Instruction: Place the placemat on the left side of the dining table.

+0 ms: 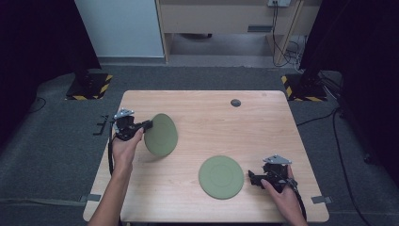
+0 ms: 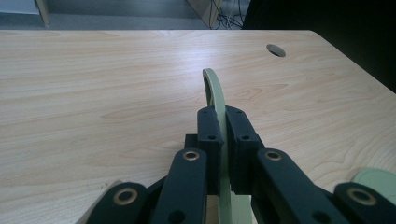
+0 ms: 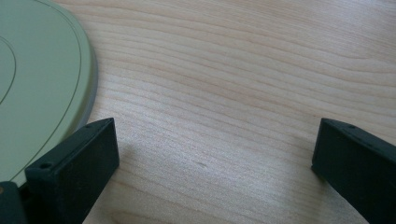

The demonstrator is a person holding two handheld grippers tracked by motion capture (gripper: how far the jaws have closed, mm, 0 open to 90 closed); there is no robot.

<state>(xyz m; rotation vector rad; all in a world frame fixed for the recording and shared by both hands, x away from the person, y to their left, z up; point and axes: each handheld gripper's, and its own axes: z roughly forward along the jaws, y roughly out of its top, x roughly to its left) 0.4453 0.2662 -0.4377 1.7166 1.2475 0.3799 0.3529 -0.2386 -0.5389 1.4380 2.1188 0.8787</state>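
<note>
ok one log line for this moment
left gripper: shut on raised green plate | right gripper: open, beside flat green plate | wooden table

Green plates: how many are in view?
2. One green plate is held tilted off the table in the left claw; the other plate lies flat beside the right claw.
</note>
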